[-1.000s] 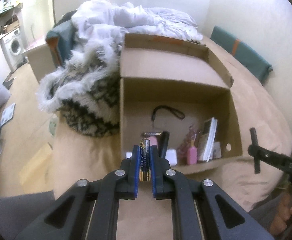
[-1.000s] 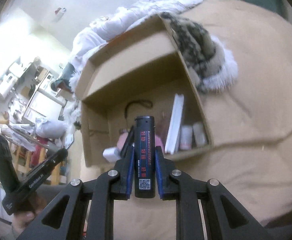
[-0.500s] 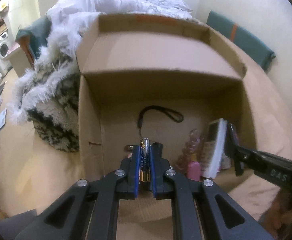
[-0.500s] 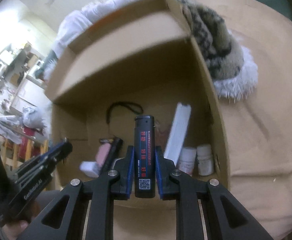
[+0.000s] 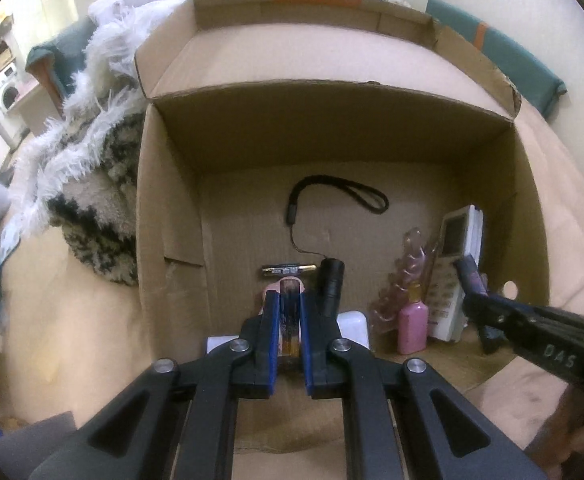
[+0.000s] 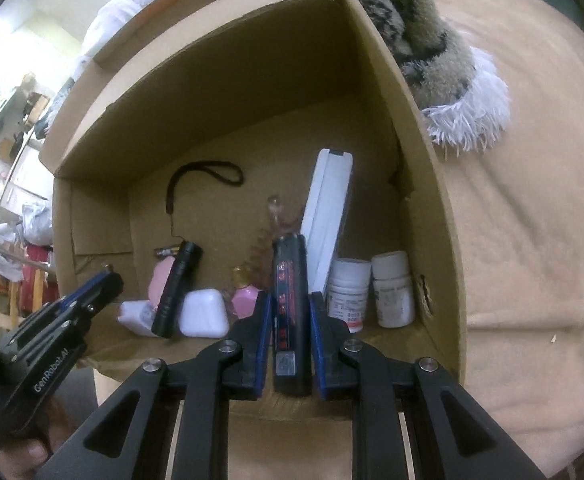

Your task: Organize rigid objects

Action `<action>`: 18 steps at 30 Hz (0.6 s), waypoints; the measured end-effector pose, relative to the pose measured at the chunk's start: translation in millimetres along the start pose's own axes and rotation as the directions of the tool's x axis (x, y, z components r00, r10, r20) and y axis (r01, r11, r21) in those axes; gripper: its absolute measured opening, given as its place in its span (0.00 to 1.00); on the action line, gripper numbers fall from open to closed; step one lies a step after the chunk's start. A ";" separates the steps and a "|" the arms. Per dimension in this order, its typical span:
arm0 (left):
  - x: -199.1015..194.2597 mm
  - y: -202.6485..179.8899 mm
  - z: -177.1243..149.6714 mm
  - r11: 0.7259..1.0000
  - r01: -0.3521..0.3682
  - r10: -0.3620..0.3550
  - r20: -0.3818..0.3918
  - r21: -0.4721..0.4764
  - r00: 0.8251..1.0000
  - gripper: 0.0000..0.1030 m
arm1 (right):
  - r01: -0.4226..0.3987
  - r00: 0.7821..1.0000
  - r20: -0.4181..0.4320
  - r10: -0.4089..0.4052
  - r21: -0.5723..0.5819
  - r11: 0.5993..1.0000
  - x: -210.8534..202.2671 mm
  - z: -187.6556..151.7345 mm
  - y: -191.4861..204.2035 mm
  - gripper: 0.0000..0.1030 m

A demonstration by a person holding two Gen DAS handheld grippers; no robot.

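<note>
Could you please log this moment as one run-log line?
left gripper: shut on battery | right gripper: shut on black cartridge | both at cardboard box opening | flashlight, two white bottles inside

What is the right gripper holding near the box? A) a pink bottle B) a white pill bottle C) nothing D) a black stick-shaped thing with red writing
D: the right gripper is shut on a black bar with red print, held at the open cardboard box; the pink bottle and white pill bottles stand inside untouched.
</note>
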State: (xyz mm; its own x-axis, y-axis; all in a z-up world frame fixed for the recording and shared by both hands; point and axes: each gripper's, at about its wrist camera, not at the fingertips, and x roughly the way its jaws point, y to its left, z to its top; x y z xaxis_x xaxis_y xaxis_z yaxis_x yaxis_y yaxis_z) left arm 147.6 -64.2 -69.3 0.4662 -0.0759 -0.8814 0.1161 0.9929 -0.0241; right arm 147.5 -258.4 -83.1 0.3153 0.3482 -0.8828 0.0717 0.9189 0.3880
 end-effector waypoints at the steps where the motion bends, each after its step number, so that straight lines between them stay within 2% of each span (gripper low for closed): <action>1: 0.0 0.2 -0.1 1.000 -0.005 0.005 0.001 -0.005 1.000 0.09 | 0.001 1.000 0.002 -0.001 -0.006 1.000 -0.2 0.5 0.1 0.20; 5: -3.2 2.6 2.3 1.000 0.005 -0.005 0.001 -0.025 1.000 0.10 | -0.026 0.999 0.030 0.026 -0.001 1.000 -8.9 0.3 1.5 0.20; 6: -5.1 2.9 2.8 1.000 0.012 -0.012 0.002 -0.028 1.000 0.16 | -0.023 0.999 0.043 0.024 -0.014 1.000 -12.0 0.8 3.5 0.20; 8: -11.4 2.9 3.9 0.999 0.021 -0.021 0.015 -0.028 1.000 0.33 | -0.026 0.997 0.065 0.028 -0.029 0.999 -18.9 1.3 7.0 0.28; 9: -15.8 2.7 4.5 0.999 0.019 -0.018 0.029 -0.027 0.999 0.50 | -0.033 0.997 0.075 0.035 -0.030 0.999 -21.9 1.6 8.2 0.41; 10: -20.5 2.9 5.0 1.000 0.013 -0.012 0.045 -0.027 0.999 0.64 | -0.045 0.995 0.085 0.048 -0.029 0.999 -25.5 2.0 9.1 0.62; 11: -27.3 3.7 5.4 1.000 0.008 -0.007 0.065 -0.029 0.998 0.66 | -0.062 0.993 0.101 0.064 -0.026 0.998 -30.8 1.6 9.5 0.69; 12: -32.1 4.5 6.0 0.999 0.013 -0.010 0.079 -0.034 0.997 0.67 | -0.072 0.990 0.120 0.075 -0.028 0.997 -36.2 1.6 10.4 0.71; 15: -46.9 10.4 7.2 0.998 0.043 -0.038 0.104 -0.042 0.994 0.68 | -0.072 0.985 0.157 0.078 -0.039 0.997 -49.9 0.3 12.6 0.74; 17: -54.2 14.3 5.8 0.998 0.050 -0.045 0.101 -0.045 0.994 0.68 | -0.065 0.982 0.173 0.071 -0.042 0.997 -57.6 -1.4 13.2 0.87; 18: -56.8 15.4 4.5 0.998 0.049 -0.044 0.103 -0.042 0.994 0.68 | -0.063 0.981 0.181 0.071 -0.046 0.997 -61.2 -2.5 13.5 0.99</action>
State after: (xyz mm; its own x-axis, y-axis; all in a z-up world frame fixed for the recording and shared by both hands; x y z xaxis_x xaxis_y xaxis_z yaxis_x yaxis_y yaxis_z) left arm 126.8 -45.0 -17.5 0.5485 -0.1285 -0.8262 0.1017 0.9910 -0.0867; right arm 126.9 -266.8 -24.5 0.4859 0.3729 -0.7905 0.0075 0.9026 0.4304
